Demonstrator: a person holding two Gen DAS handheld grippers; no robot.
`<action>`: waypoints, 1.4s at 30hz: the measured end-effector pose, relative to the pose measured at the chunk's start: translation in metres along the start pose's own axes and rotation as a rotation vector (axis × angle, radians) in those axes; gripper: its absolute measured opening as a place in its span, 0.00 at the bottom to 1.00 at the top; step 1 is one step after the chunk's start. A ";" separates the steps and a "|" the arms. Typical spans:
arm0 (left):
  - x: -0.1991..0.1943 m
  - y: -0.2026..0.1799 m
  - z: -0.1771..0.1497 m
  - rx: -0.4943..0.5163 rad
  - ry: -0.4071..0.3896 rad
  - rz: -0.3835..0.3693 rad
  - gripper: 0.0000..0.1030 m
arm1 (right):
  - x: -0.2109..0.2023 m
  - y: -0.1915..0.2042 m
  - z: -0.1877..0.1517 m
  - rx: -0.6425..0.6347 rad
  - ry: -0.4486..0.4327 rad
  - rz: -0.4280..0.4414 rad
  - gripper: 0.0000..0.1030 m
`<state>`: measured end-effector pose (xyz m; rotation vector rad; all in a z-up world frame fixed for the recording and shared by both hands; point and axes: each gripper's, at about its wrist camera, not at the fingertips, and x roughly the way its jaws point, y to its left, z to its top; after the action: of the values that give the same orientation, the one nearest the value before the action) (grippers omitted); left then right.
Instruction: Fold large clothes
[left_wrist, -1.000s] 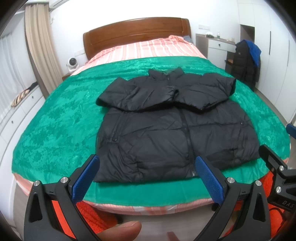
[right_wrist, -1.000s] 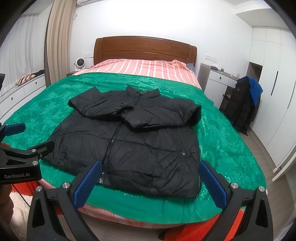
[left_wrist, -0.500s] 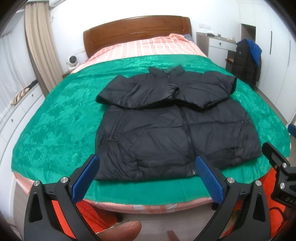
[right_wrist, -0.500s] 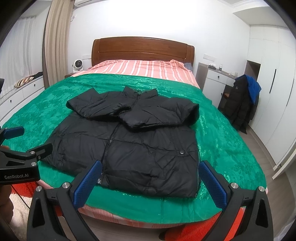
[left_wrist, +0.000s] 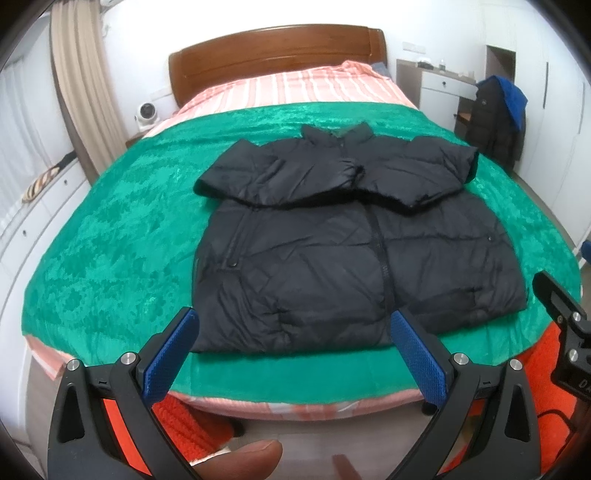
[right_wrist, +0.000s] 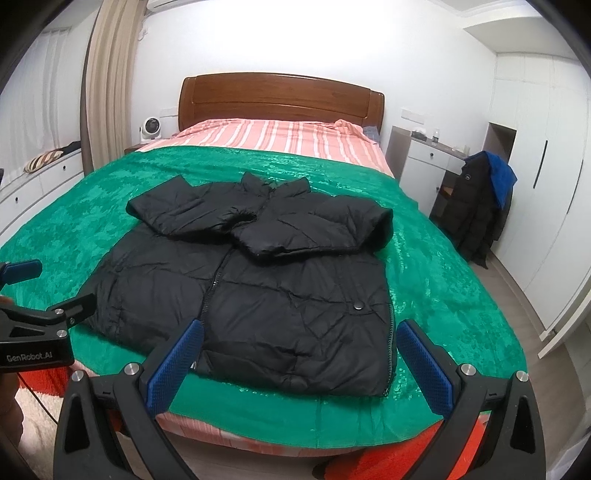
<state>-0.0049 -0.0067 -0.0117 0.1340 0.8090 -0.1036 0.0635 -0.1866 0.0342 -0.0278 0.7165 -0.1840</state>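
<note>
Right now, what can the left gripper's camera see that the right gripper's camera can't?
Only the left wrist view shows a fingertip at the bottom edge. Only the right wrist view shows the tall white wardrobe door with a black handle. Both show the black jacket with sleeves folded in, lying on the green blanket, and each camera's own gripper open.

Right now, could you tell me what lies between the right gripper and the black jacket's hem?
Only a bare strip of the green bedspread separates the right gripper from the black jacket, as the right wrist view shows.
</note>
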 end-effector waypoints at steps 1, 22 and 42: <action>0.000 0.000 0.000 -0.001 0.002 -0.001 1.00 | 0.000 0.001 0.000 -0.004 0.000 0.001 1.00; 0.001 -0.001 -0.001 0.008 0.008 0.003 1.00 | 0.003 0.002 -0.002 -0.007 0.006 -0.002 1.00; 0.002 -0.003 -0.002 0.011 0.015 0.002 1.00 | 0.005 0.005 -0.002 -0.020 0.018 -0.005 1.00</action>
<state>-0.0052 -0.0097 -0.0151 0.1463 0.8228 -0.1050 0.0672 -0.1823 0.0289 -0.0466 0.7367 -0.1821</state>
